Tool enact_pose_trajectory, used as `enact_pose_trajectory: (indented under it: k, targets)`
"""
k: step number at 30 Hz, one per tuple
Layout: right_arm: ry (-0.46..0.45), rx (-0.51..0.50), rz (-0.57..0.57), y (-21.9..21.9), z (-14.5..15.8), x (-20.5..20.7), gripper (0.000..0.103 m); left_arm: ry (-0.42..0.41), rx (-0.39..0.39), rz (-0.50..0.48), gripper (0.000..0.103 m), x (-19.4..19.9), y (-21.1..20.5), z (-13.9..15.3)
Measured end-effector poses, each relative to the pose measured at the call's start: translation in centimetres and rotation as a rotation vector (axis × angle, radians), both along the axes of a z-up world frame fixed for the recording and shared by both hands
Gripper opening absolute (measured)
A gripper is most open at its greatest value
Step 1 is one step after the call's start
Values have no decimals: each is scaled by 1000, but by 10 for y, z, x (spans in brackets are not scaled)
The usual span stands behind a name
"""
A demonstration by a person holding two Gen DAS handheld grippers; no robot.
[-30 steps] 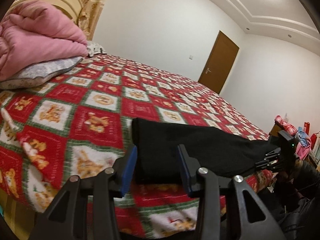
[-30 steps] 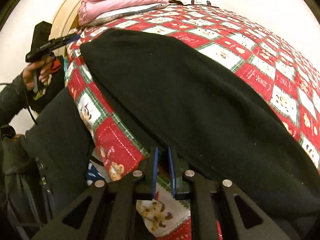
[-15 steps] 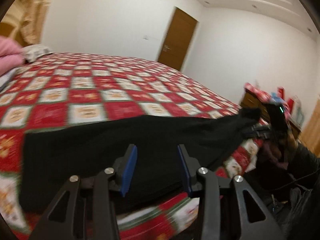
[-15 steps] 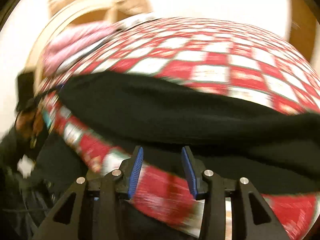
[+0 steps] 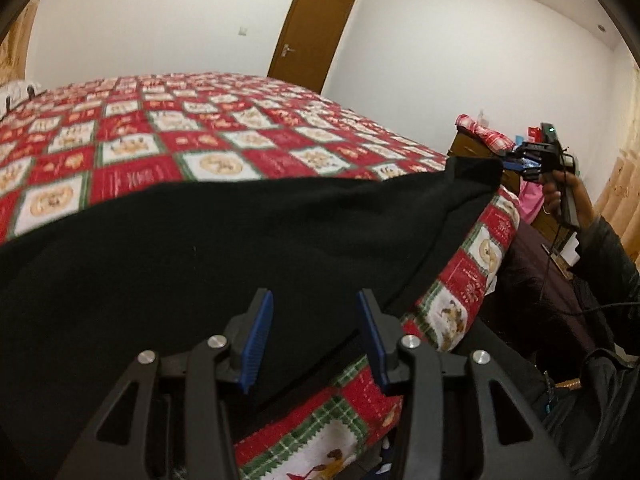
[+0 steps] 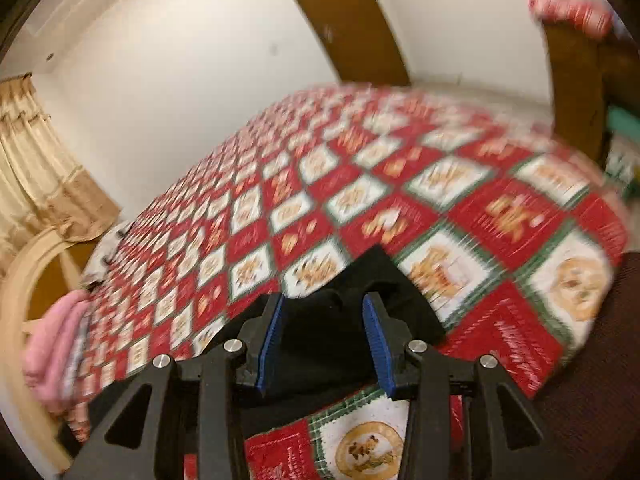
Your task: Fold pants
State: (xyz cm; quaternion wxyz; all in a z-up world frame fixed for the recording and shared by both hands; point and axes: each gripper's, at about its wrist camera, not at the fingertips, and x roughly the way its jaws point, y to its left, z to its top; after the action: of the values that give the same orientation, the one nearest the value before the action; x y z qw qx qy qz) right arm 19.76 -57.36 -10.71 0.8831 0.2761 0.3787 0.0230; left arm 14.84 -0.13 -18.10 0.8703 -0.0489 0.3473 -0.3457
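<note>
1 pair of black pants (image 5: 224, 248) lies along the near edge of 1 bed, on a red, white and green patchwork quilt (image 5: 168, 136) printed with small bear panels. In the left wrist view the cloth spreads wide across the lower half of the picture, flat on the quilt, and tapers to the right into 1 raised corner near the bed's edge. The left gripper (image 5: 314, 336) hangs just over the near border of the pants with its 2 blue-padded fingers (image 5: 258, 336) spread apart and nothing between them; whether the pads touch the cloth cannot be told. The right gripper (image 6: 322, 344) shows in its own view with its 2 blue pads likewise parted, and 1 end of the pants (image 6: 360, 312) lies between and beyond them, not pinched. That view is blurred, so finer detail of the fabric is lost. In the left wrist view the same right gripper (image 5: 538, 158) appears at the far right, held in the person's hand (image 5: 560, 196) just beside the raised corner of the pants. 1 brown door (image 5: 312, 28) stands in the white wall behind the bed. 1 pink blanket (image 6: 56, 344) sits at the bed's far left in the right wrist view, below 1 tan curtain (image 6: 36, 176).
</note>
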Motion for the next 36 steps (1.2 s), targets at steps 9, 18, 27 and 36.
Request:
enact_pose_trajectory:
  k: [9, 18, 27, 36]
  targets:
    - [30, 72, 95, 11, -17, 43, 10, 48, -22, 35, 46, 3, 1, -11]
    - [-62, 25, 56, -13, 11, 19, 66, 52, -30, 39, 46, 5, 2, -12]
    - [17, 78, 98, -19, 1, 7, 65, 49, -23, 46, 46, 4, 1, -11]
    - [97, 96, 171, 2, -20, 37, 4, 49, -16, 50, 46, 4, -1, -11]
